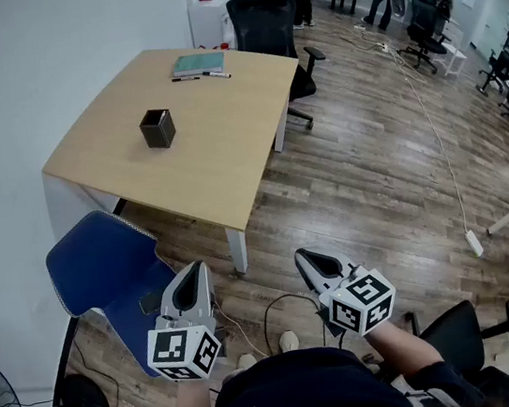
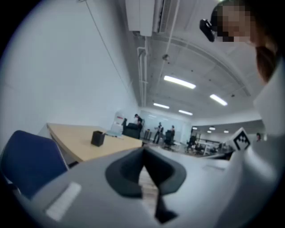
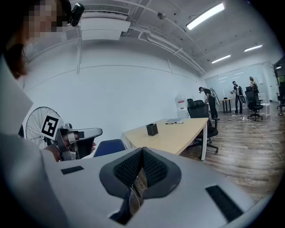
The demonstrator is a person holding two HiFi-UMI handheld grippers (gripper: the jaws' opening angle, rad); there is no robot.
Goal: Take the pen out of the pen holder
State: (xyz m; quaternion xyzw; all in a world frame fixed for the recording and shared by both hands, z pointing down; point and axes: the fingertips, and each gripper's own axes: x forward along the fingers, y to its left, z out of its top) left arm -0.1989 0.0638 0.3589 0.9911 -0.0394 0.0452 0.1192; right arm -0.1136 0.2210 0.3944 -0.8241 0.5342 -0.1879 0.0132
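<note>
A black square pen holder [image 1: 157, 128] stands on the wooden table [image 1: 219, 156], far ahead of both grippers; no pen shows above its rim. Two pens [image 1: 216, 74] lie on the table beside a green book [image 1: 198, 63]. My left gripper [image 1: 191, 270] and right gripper [image 1: 302, 257] are held close to my body over the floor, well short of the table. Both are shut with nothing between the jaws. The holder is small and distant in the left gripper view [image 2: 98, 138] and the right gripper view [image 3: 152, 129]. The jaws of the left gripper [image 2: 143, 151] and of the right gripper [image 3: 143, 150] meet at the tips.
A blue chair [image 1: 103, 268] stands at the table's near corner, just ahead of my left gripper. A black office chair [image 1: 262, 16] sits at the far side. A fan [image 1: 1, 406] is at the lower left. Cables and a power strip [image 1: 473, 241] lie on the wooden floor. People stand far back.
</note>
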